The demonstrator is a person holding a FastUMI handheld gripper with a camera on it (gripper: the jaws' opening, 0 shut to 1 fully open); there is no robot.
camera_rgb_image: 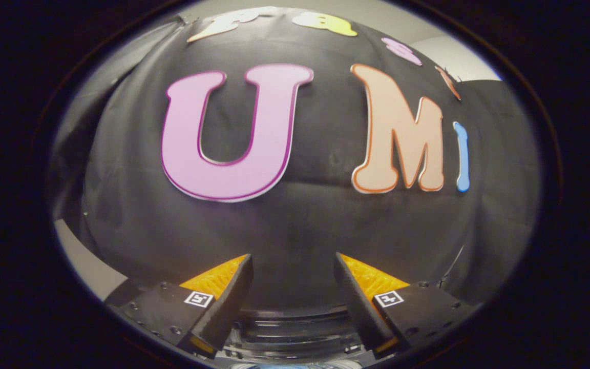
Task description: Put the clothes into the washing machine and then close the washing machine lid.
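Observation:
My gripper [293, 264] is open, with a wide gap and nothing between its fingers. It points at the booth's black cloth wall [295, 225]. Low down between the finger bases shows the rounded top of the washing machine [295, 328], a glossy dark rim with a clear curved part; I cannot tell whether its lid is open or closed.
The black cloth wall stands close ahead. A strip of pale floor or wall [87, 269] shows beside the left finger, and a pale ceiling [454, 56] shows above the cloth.

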